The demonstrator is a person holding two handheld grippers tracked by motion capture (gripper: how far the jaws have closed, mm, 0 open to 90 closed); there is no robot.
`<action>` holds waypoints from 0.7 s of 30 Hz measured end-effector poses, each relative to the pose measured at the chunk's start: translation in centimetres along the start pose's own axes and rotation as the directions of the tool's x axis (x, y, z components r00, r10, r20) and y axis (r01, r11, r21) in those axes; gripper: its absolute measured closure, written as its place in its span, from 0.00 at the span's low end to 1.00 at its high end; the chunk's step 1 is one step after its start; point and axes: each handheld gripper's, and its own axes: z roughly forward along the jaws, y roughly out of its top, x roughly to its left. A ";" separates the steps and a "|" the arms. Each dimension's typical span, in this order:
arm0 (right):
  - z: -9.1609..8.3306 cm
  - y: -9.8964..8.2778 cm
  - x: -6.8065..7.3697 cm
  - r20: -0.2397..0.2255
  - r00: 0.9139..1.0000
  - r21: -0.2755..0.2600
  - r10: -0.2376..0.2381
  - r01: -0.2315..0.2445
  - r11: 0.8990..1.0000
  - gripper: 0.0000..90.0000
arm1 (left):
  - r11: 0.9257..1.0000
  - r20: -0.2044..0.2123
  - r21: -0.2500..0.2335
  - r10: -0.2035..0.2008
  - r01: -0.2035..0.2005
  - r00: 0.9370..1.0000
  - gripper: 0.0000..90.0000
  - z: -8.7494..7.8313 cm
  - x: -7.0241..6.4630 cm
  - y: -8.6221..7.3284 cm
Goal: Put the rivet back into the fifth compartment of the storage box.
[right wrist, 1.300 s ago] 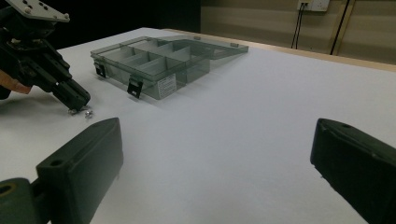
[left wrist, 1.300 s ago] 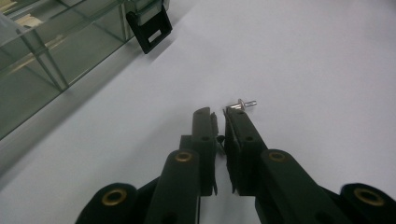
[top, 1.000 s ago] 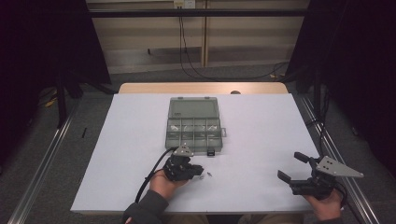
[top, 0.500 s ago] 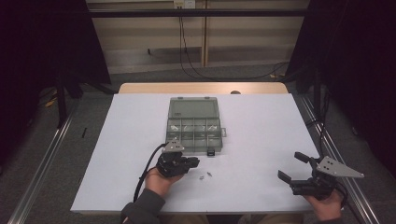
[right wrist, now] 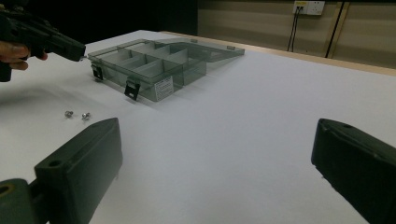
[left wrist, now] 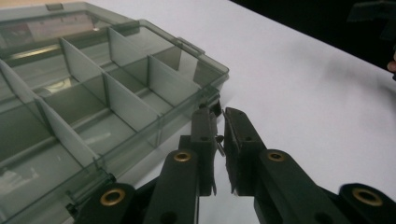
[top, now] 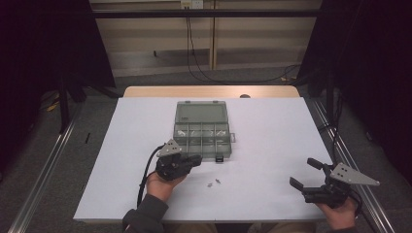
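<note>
Item 1, left claw (top: 194, 159): pressed together on a small screw (left wrist: 218, 143), which sits crosswise between the pads just short of the tips. It is held off the bench (top: 272, 131), nose aimed at the near edge of the compartment box (top: 201, 130), apparently so the screw can be dropped into one of the near cells. The hand grips from below and behind; the forearm enters from the bench's near edge, and the cable loops back along the wrist.

Item 2, compartment box: smoky clear plastic, lid thrown fully back and lying flat on the far side, dividers exposed, latches hanging at the near wall. It is placed mid-bench, within reach of both hands.

Item 3, two loose screws (top: 214, 182): lying on the bench just right of the left hand, near each other, waiting their turn by the look of it.

Item 4, right claw (top: 306, 174): spread wide, nothing between the pads, parked low at the near right corner, pointed toward the box. Hand idle.
</note>
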 end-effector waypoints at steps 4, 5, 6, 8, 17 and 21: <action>0.0 0.0 0.0 0.000 1.000 0.002 0.002 -0.002 1.000 0.02 | 0.999 -0.014 -0.032 -0.010 0.010 1.000 0.92 -0.4 0.3 0.1; 0.0 0.0 0.1 0.000 1.000 0.002 0.002 -0.002 1.000 0.02 | 0.999 -0.020 -0.036 -0.012 0.011 1.000 0.92 -0.5 0.5 0.1; 0.0 0.0 0.1 -0.002 1.000 0.002 0.002 -0.002 1.000 0.02 | 0.999 -0.024 -0.042 -0.017 0.016 1.000 0.92 -0.5 0.6 0.1; 0.0 0.0 0.1 -0.002 1.000 0.000 -0.002 0.002 1.000 0.02 | 0.998 -0.025 -0.056 -0.030 0.028 0.999 0.92 -0.7 0.9 0.1; 0.0 0.0 0.0 -0.003 1.000 -0.001 -0.004 0.004 1.000 0.02 | 0.994 -0.063 -0.099 -0.047 0.040 0.997 0.92 -1.1 1.9 0.3; 0.0 0.0 0.0 -0.003 1.000 0.001 -0.001 0.001 1.000 0.02 | 0.994 -0.079 -0.101 -0.045 0.037 0.996 0.92 -1.2 2.2 0.5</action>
